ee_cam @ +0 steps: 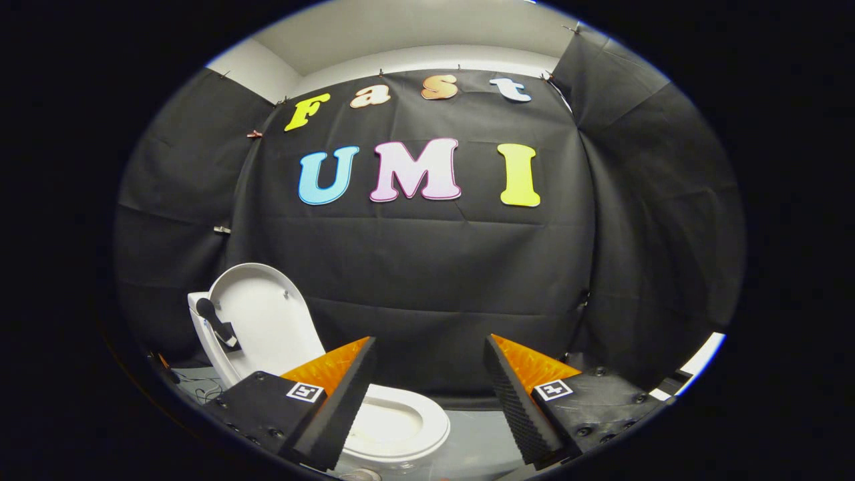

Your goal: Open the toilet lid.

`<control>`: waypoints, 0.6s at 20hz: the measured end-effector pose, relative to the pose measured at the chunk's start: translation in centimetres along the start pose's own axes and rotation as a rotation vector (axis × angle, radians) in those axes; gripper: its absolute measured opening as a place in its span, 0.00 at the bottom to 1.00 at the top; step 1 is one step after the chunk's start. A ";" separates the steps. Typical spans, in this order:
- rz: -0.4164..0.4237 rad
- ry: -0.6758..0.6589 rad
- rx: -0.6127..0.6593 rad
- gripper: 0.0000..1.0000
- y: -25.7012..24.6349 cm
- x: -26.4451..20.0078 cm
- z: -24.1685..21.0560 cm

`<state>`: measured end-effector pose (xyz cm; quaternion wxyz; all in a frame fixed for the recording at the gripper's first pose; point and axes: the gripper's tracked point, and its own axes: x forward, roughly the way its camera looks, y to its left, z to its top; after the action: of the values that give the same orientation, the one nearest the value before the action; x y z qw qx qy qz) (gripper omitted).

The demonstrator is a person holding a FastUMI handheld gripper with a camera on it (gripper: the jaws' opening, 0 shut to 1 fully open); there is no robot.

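Claw [427, 374] spread wide, grasping nothing, above the toilet seat [401, 421], raised lid [267, 327] beyond.

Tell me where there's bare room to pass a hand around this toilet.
The tongs are open with nothing between them. Bare grey floor lies between the seat and the black booth wall; that is the freest patch. It is crowded by the raised lid: a dark handle sticks out from the toilet's side and cables lie on the floor below.
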<state>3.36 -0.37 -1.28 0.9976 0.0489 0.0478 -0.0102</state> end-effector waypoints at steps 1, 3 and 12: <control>-0.002 0.002 0.005 0.98 -0.1 0.0 0.0; -0.006 -0.002 0.010 0.98 -0.3 0.0 0.2; 0.005 -0.019 -0.009 0.98 0.3 -0.3 0.5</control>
<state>3.13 -0.12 -0.71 0.9983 0.0444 0.0381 -0.0082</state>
